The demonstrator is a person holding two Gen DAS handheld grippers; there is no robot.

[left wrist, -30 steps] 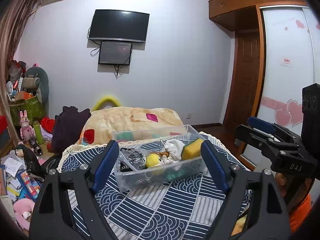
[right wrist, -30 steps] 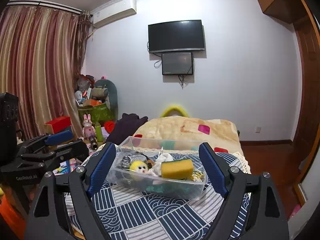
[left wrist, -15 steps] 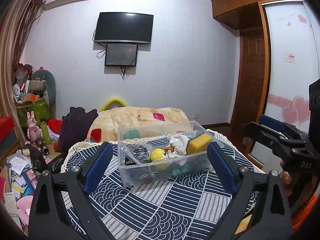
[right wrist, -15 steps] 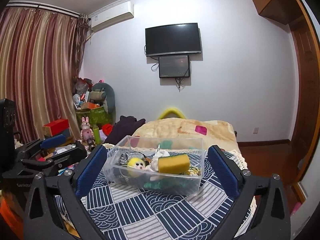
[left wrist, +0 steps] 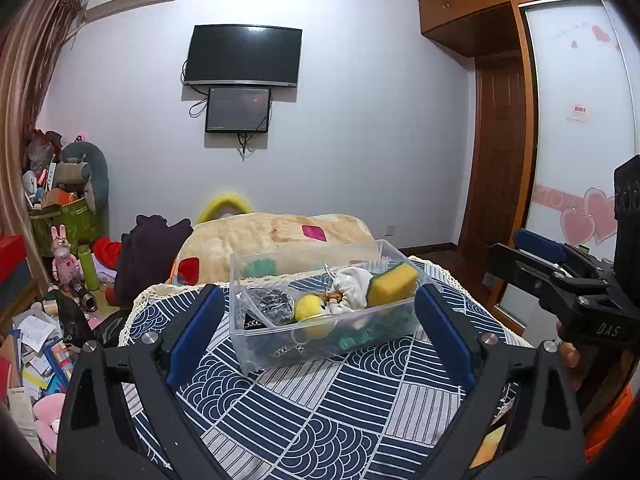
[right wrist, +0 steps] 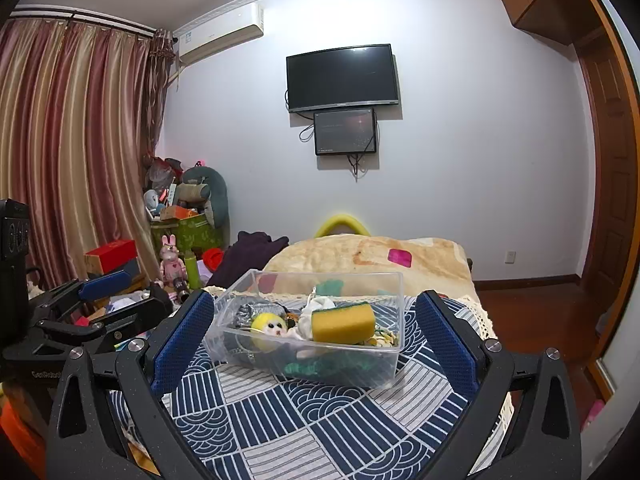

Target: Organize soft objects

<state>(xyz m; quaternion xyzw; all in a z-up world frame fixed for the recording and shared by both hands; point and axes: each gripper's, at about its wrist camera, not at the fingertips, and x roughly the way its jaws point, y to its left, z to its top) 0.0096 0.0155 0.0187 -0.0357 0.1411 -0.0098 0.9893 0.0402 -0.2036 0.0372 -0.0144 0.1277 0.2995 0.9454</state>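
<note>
A clear rectangular plastic bin (left wrist: 320, 320) (right wrist: 308, 332) sits on a table covered with a navy-and-white patterned cloth (left wrist: 320, 412) (right wrist: 304, 420). Inside it, soft things are heaped together: a yellow sponge with a green scouring layer (left wrist: 392, 285) (right wrist: 343, 322) lies on top toward the bin's right end, tilted in the left wrist view. Next to it is a crumpled white cloth pouch (left wrist: 352, 288) (right wrist: 316, 312), and beside that a small yellow plush toy with dark eyes (left wrist: 310, 310) (right wrist: 270, 323). A crinkled silvery-grey bundle (left wrist: 268, 302) (right wrist: 250, 312) fills the left end, and green soft pieces (left wrist: 352, 338) (right wrist: 320, 366) lie at the bottom against the near wall.

The left gripper (left wrist: 320, 332) hovers in front of the bin with its blue-padded jaws spread wide, wider than the bin is long, holding nothing. The right gripper (right wrist: 314, 340) is likewise spread wide and empty, framing the bin from its own side; it also shows at the right edge of the left wrist view, apart from the bin.

Beyond the table is a beige blanket with pink and red patches (left wrist: 276, 236) (right wrist: 372, 260). On the far wall hang a black television (left wrist: 244, 56) (right wrist: 342, 78) and a smaller dark screen (left wrist: 238, 110) (right wrist: 345, 131) just under it. Striped curtains (right wrist: 68, 148) hang at the left, with a cluttered pile of toys and boxes (left wrist: 60, 216) (right wrist: 180, 216) near them.
</note>
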